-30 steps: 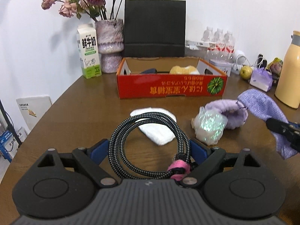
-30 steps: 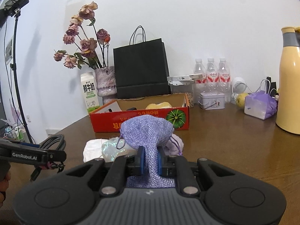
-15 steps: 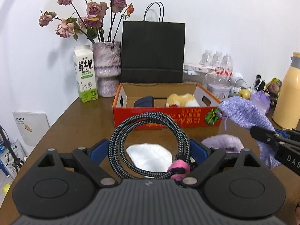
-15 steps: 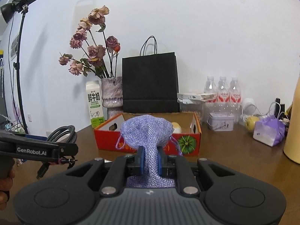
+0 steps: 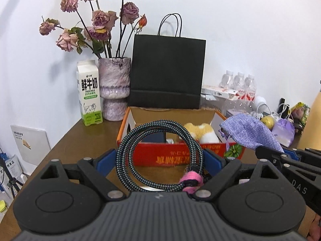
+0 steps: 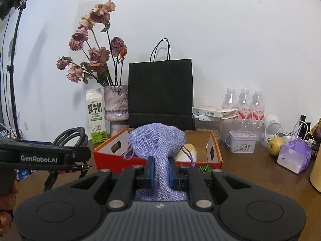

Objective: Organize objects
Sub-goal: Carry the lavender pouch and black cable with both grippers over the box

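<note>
A coiled black braided cable (image 5: 128, 140) with a pink tie hangs in the air between the blue pads of my left gripper (image 5: 159, 160), which is shut on it with wide jaws. My right gripper (image 6: 160, 170) is shut on a purple woven drawstring pouch (image 6: 156, 138), also lifted. Just ahead of both stands the red cardboard box (image 5: 180, 156), holding a yellow-white plush (image 5: 202, 132) and a dark blue item (image 5: 154, 137). In the left wrist view the pouch (image 5: 248, 132) hangs at the box's right end. In the right wrist view the cable (image 6: 70, 136) is at the left.
Behind the box stand a black paper bag (image 5: 166, 72), a vase of dried roses (image 5: 114, 88) and a milk carton (image 5: 89, 92). Water bottles (image 6: 243, 104), a tin (image 6: 241, 143), an apple (image 6: 276, 142) and a purple pack (image 6: 295, 156) crowd the right. A light stand (image 6: 12, 60) rises left.
Both grippers rose and moved closer to the red box, each keeping its load. The white cloth and other things on the table slid below and out of view.
</note>
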Motion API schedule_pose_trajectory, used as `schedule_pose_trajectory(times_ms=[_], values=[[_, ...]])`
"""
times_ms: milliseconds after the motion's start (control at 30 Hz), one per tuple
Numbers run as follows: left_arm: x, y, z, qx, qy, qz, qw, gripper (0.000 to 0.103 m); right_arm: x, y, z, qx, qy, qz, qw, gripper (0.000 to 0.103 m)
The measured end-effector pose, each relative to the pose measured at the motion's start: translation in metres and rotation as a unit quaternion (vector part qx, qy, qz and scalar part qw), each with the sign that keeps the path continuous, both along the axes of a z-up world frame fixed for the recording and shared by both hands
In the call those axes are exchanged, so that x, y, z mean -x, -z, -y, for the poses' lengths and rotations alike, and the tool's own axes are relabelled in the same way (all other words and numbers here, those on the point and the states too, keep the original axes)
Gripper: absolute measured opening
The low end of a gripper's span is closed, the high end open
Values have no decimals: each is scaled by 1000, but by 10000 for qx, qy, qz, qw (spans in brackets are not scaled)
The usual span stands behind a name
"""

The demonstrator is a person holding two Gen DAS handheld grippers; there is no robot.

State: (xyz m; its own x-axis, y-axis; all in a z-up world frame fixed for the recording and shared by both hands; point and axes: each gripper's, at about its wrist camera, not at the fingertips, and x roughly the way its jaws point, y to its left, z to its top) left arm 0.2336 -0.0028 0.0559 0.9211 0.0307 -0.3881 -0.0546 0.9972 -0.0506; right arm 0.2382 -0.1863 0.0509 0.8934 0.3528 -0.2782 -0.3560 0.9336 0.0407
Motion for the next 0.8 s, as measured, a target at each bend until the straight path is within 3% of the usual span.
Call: schedule_pose_trajectory(times_ms=[800], values=[[-88,-8,-5,142,-345,136,9992,91,-98,-15,-32,-97,-12,22,10000,13]])
